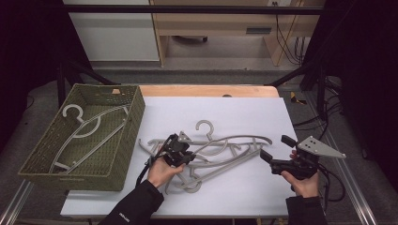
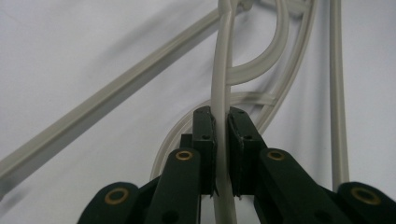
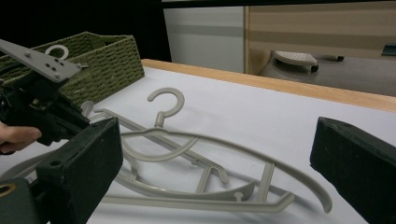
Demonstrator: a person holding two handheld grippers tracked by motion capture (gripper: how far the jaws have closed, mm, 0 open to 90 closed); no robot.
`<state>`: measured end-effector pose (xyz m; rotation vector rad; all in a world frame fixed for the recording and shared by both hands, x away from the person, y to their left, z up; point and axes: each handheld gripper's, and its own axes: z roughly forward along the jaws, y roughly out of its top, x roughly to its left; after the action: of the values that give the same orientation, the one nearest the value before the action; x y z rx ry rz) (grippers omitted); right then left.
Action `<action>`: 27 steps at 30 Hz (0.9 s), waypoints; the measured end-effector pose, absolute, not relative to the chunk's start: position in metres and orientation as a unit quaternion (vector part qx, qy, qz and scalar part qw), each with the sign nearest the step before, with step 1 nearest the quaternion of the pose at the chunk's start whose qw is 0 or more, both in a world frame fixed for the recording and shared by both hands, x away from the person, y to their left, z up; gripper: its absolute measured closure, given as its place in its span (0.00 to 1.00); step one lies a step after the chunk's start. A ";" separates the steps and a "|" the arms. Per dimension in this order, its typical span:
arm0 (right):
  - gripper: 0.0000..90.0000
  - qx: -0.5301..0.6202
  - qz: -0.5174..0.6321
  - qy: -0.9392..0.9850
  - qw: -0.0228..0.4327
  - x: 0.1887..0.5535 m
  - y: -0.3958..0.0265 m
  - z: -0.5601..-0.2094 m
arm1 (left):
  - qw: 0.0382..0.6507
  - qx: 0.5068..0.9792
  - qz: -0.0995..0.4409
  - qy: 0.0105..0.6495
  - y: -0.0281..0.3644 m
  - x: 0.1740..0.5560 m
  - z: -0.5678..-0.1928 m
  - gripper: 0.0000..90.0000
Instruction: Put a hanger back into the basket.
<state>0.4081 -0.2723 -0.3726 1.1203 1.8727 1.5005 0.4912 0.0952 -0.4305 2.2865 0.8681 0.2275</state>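
Several grey plastic hangers [image 1: 225, 150] lie tangled on the white table cover [image 1: 225, 108]. My left gripper [image 1: 180, 149] is over the left end of the pile. In the left gripper view its jaws [image 2: 221, 119] are shut on a thin bar of one grey hanger [image 2: 219, 70], which runs upright between the pads. My right gripper [image 1: 276, 147] hovers at the right end of the pile, open with nothing in it. In the right gripper view its wide jaws [image 3: 212, 144] frame the hangers [image 3: 196, 140], and the left gripper [image 3: 70, 119] shows at the left.
A green woven basket [image 1: 124, 140] stands at the table's left with one grey hanger [image 1: 87, 131] inside; it also shows in the right gripper view [image 3: 102, 60]. A wooden table edge [image 1: 206, 90] runs along the back. Cables [image 1: 328, 183] trail off at the right.
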 end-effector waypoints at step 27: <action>0.03 0.413 0.551 0.681 0.249 0.407 -0.275 -0.372 | 0.394 0.838 0.161 0.340 0.158 0.470 -0.356 0.92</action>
<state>0.4071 -0.2749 -0.3719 1.1253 1.8561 1.4998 0.4702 0.1579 -0.3563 2.1262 0.8628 0.4095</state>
